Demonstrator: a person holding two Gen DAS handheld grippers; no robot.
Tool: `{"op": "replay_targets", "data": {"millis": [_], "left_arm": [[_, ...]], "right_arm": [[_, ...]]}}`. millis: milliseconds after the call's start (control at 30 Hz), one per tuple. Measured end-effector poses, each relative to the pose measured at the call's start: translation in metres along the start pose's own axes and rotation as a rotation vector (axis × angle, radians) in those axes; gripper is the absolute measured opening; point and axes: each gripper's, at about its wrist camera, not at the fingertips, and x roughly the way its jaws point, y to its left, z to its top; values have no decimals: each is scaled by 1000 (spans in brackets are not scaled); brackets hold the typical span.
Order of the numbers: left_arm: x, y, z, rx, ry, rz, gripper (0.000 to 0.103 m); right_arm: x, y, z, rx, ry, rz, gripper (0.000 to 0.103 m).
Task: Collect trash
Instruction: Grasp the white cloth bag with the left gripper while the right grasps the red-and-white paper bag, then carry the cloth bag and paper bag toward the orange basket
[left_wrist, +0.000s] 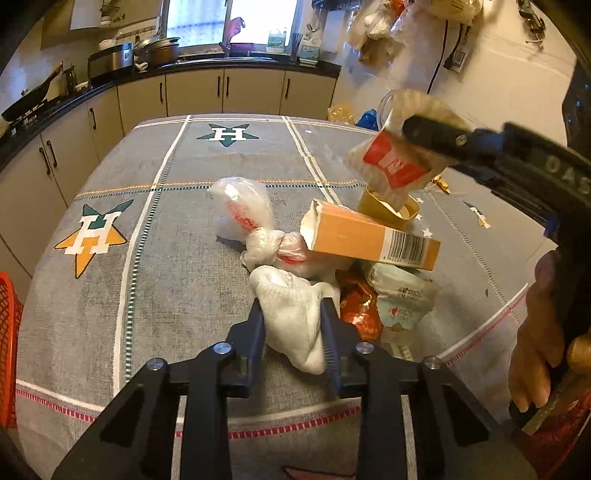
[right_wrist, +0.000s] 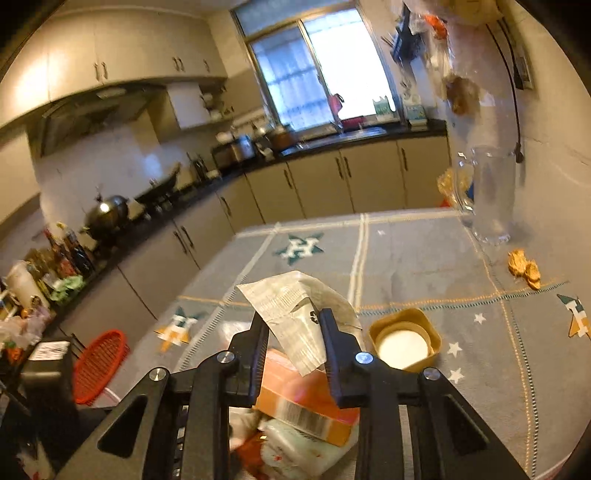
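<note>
A: Trash (left_wrist: 354, 266) sits heaped at the centre and lower right of your left wrist frame, on the grey tablecloth (left_wrist: 177, 258). What is your left gripper (left_wrist: 293, 314) doing?

B: Your left gripper is clamped on a white crumpled wad (left_wrist: 295, 314) at the near edge of the heap, its pads pressing both sides.

A: And your right gripper (right_wrist: 295, 325)?

B: Its jaws pinch a clear wrapper with a red label (left_wrist: 397, 162); in the left frame it hangs at upper right, raised above the pile. In your right wrist frame the same wrapper shows its printed back at centre.

A: What lies under it?

B: An orange carton (left_wrist: 373, 240) with a barcode leans on the heap, a knotted plastic bag (left_wrist: 251, 221) just left of it, a tan cup (right_wrist: 404, 341) just behind. A red basket (right_wrist: 99, 365) stands at the lower left of your right frame.
</note>
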Motion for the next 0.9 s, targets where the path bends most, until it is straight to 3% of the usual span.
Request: {"op": "replay_targets", "data": {"millis": [233,467,900], "left_arm": [[-23,10,-8,-20,-50,33,26],[-48,23,-10,-45,-108,72,26],[-64,33,-14,-76,-117,106,26]], "right_arm": [[-13,14,0,0,-30,134,30],[-14,29,-6,-29,-21,180,30],[-14,42,-16,-63,0,225,30]]}}
